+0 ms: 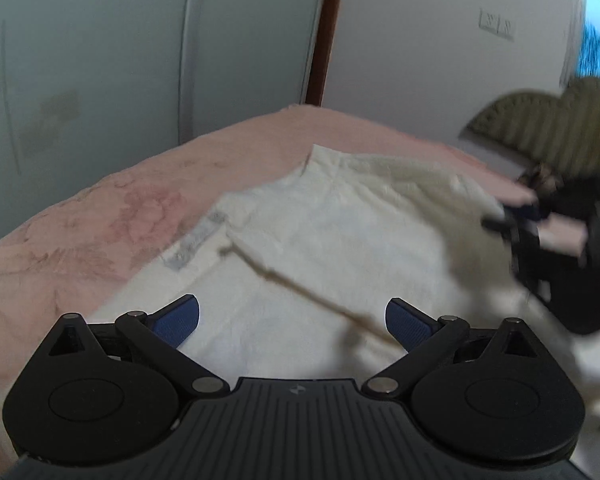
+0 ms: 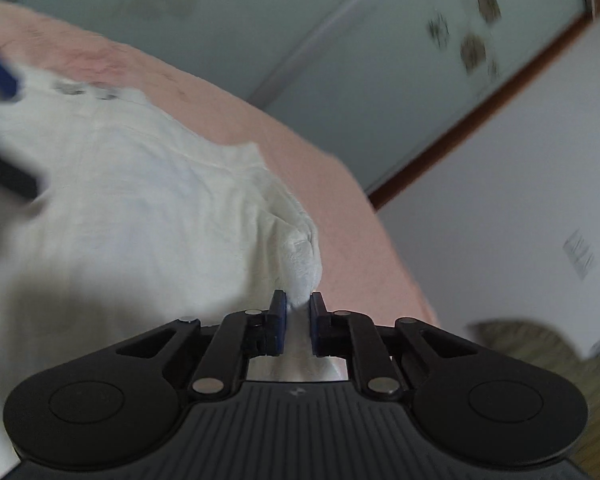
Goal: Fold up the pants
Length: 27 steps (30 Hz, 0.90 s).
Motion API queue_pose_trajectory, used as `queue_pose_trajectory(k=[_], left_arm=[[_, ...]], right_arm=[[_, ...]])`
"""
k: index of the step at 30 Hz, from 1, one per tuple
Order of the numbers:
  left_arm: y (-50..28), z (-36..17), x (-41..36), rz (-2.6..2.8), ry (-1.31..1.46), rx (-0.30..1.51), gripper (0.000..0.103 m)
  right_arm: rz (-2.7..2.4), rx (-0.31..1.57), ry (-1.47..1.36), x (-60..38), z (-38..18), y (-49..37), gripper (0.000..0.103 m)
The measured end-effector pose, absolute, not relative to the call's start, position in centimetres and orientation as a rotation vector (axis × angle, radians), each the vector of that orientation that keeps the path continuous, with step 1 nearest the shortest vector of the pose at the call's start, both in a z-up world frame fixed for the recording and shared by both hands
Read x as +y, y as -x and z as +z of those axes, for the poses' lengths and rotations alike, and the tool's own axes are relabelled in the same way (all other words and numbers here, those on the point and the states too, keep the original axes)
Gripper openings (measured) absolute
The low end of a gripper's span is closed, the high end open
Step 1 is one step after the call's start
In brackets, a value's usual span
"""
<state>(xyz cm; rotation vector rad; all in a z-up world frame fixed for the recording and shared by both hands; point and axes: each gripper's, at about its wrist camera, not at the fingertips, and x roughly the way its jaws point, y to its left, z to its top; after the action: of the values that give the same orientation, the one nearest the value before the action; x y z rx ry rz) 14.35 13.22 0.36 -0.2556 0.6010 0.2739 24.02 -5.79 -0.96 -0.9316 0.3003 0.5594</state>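
Pants [image 2: 140,200] edge pinched between right fingers [image 2: 278,320]

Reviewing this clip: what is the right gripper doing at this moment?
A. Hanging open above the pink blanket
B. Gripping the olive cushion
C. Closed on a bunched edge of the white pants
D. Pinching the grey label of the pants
C: in the right wrist view the right gripper has its blue pads pressed onto a bunched fold of the white pants, which lie on the pink blanket.
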Motion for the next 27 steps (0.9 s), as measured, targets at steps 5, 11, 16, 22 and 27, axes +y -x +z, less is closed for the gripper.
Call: queue_pose_trajectory(k=[5,11,16,22,27], left_arm=[[-17.6,4.0,15.8,0.15,0.416,0.604,0.101],[-23.8,3.8,18.2,-0.005,0.738,0.707,0.102],[-27.8,1.0,19.2,0.031,0.895,0.816,0.067],[-26.8,-0.2,19.2,0.029,0.943,0.781,0.003],[-22.9,1.9,17.8,-0.013,0.794,0.675,0.002]], right_arm=[[0.579,0.21,1.032,-6.2,-1.8,-18.3,0.011],[0.61,0.173,1.101,-6.9,-4.4,-14.4,0.007],[0.617,0.174,1.07,-7.2,-4.4,-14.2,0.006],[0.596,0.162,1.058,-8.3,-3.6,-14.1,0.007],[0.471,0.256,1.003,-13.1,-1.5,-16.5,0.013]])
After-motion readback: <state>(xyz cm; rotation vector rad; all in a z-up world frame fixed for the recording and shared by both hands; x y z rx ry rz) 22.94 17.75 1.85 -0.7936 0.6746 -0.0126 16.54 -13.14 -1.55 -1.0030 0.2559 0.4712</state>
